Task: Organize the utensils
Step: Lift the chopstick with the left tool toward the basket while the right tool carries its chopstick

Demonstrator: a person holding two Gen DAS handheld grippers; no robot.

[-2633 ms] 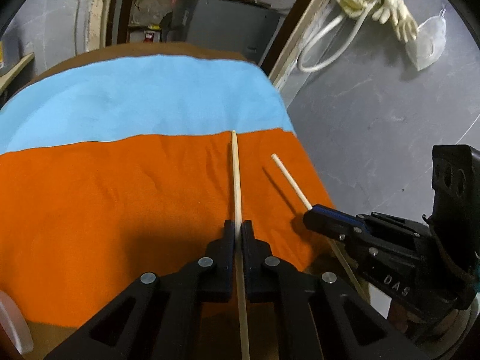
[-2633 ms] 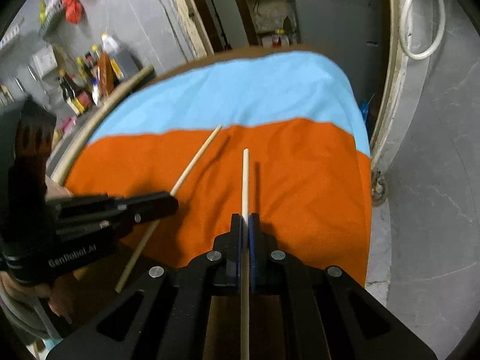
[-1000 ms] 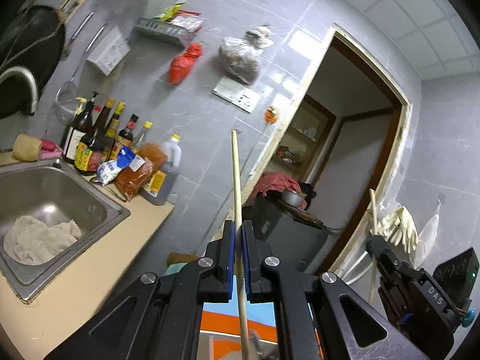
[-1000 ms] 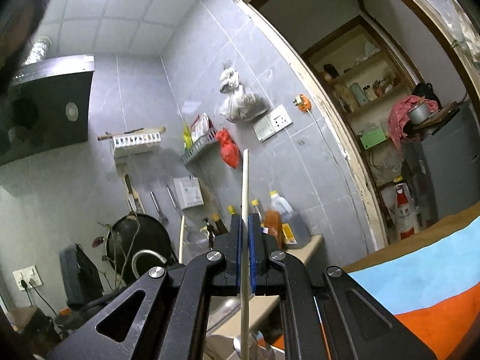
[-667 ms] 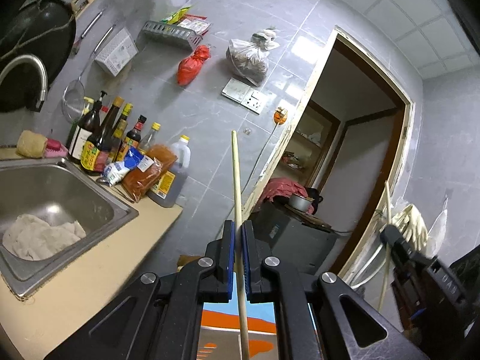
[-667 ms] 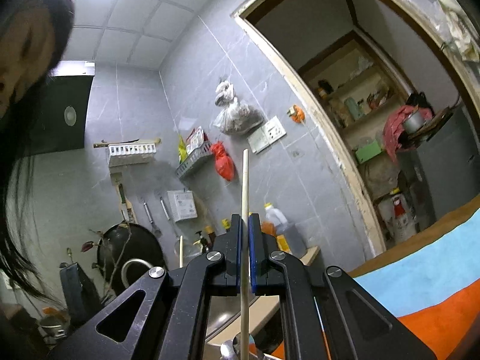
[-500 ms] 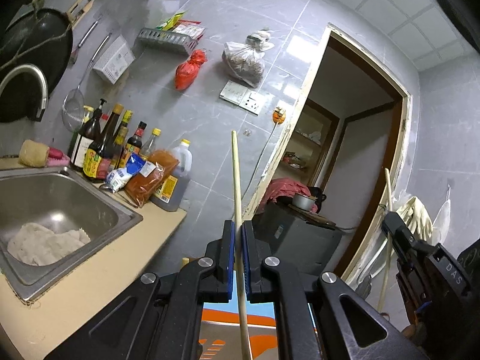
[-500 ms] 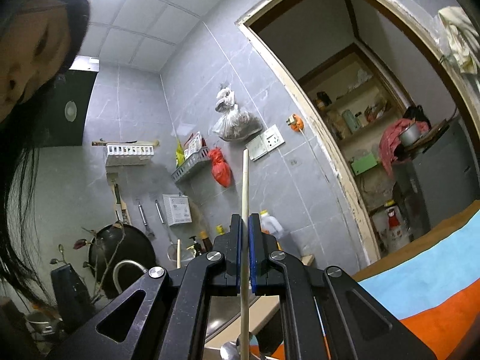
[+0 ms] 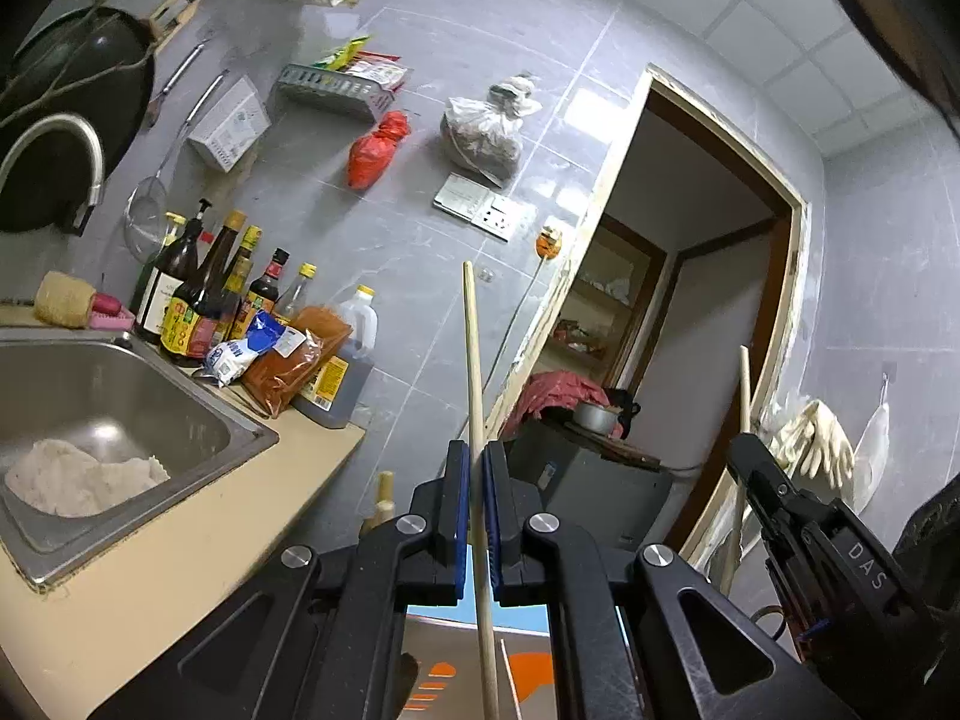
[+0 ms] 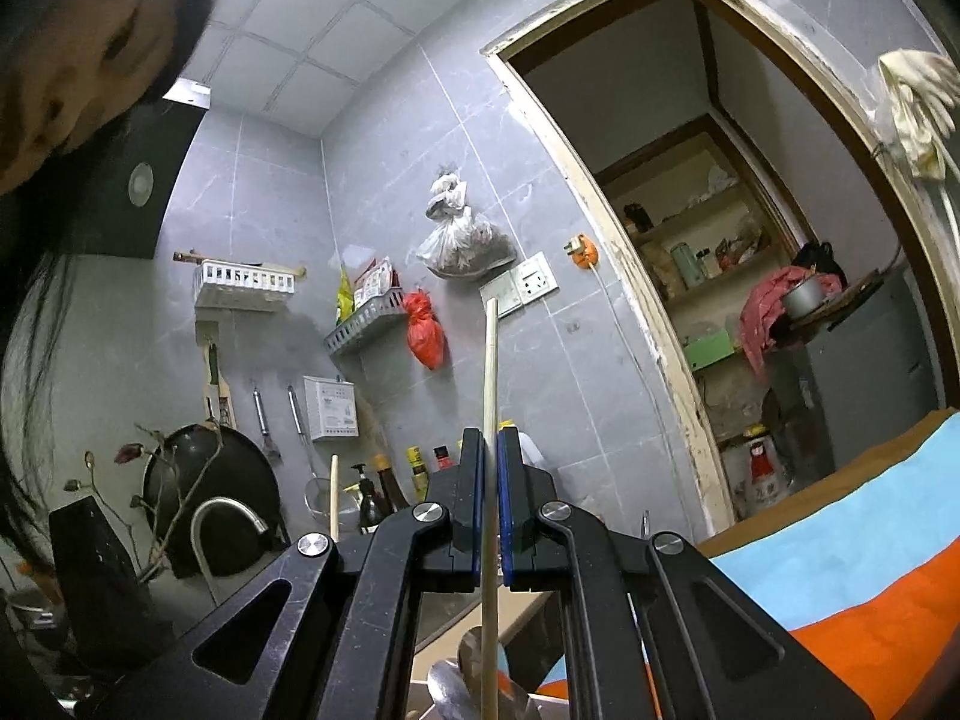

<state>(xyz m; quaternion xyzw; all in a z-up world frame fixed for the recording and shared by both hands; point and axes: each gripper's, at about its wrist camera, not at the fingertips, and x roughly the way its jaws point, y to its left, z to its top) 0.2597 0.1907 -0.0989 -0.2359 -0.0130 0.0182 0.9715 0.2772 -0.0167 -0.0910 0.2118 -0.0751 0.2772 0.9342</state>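
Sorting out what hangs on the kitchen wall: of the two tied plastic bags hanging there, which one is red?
The smaller bag, hanging just under the grey wire shelf. The other bag, nearer the doorway above the wall sockets, is clear with dark contents.

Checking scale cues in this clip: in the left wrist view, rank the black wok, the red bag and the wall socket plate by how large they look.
1. black wok, largest by far, partly cut off at the frame edge.
2. red bag and wall socket plate look too alike to rank; fisheye distortion adds doubt.

A home kitchen: steel sink [image 9: 120, 396], sauce bottles [image 9: 198, 294], hanging wok [image 10: 213, 486], grey tiled walls [image 9: 420, 228].
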